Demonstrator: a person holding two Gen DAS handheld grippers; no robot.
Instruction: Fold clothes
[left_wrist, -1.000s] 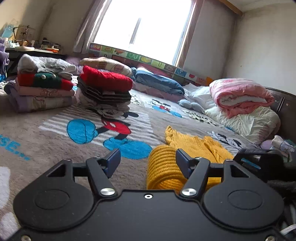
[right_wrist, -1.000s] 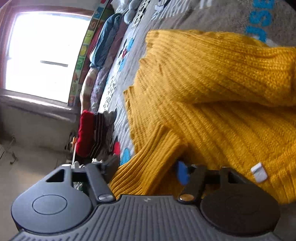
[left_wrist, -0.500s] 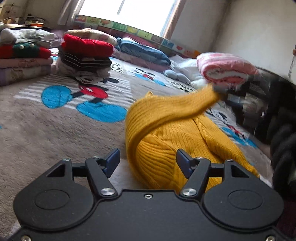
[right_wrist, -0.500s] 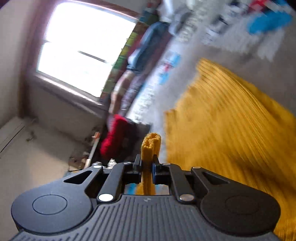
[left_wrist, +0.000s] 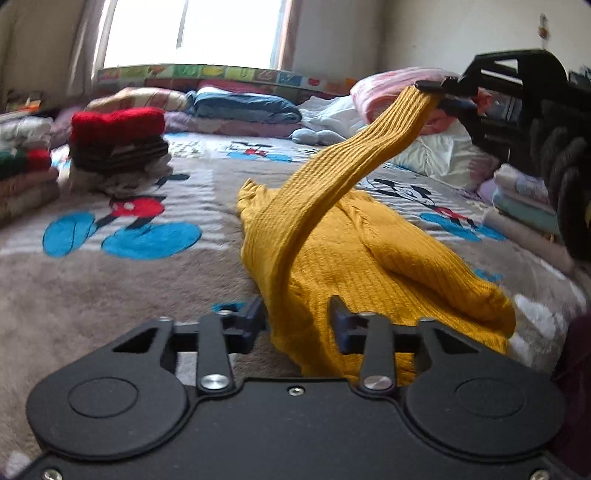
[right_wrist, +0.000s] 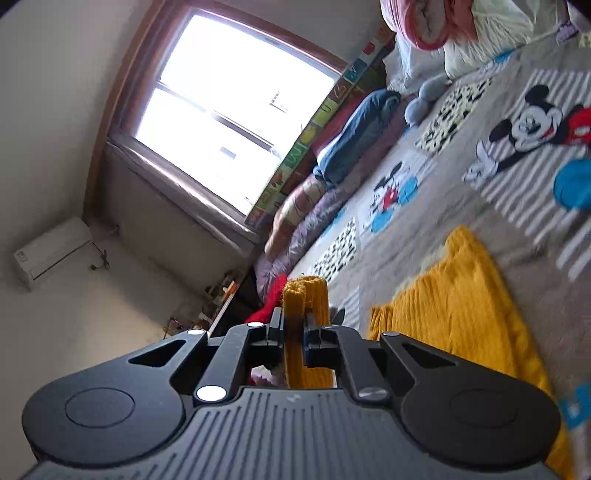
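Note:
A yellow knit sweater (left_wrist: 369, 258) lies crumpled on the cartoon-print blanket (left_wrist: 110, 295). My left gripper (left_wrist: 295, 314) sits low at its near edge. Its jaws are closing, with a bunch of the knit filling the gap and touching both pads. One sleeve (left_wrist: 332, 173) rises in an arc to the upper right, where my right gripper (left_wrist: 439, 92) is shut on its cuff. In the right wrist view the cuff (right_wrist: 304, 291) pokes out past the pinched fingers of my right gripper (right_wrist: 293, 328), and the sweater body (right_wrist: 461, 295) lies below on the bed.
A stack of folded clothes topped with a red knit (left_wrist: 118, 147) stands at the back left, with another stack (left_wrist: 22, 173) at the left edge. Pillows (left_wrist: 243, 103) line the window side. A pink quilt (left_wrist: 388, 85) and folded items (left_wrist: 524, 206) lie at the right.
My right gripper shut on the sleeve cuff and lifted it up off the bed. My left gripper moved in onto the sweater's edge and its jaws narrowed around the knit.

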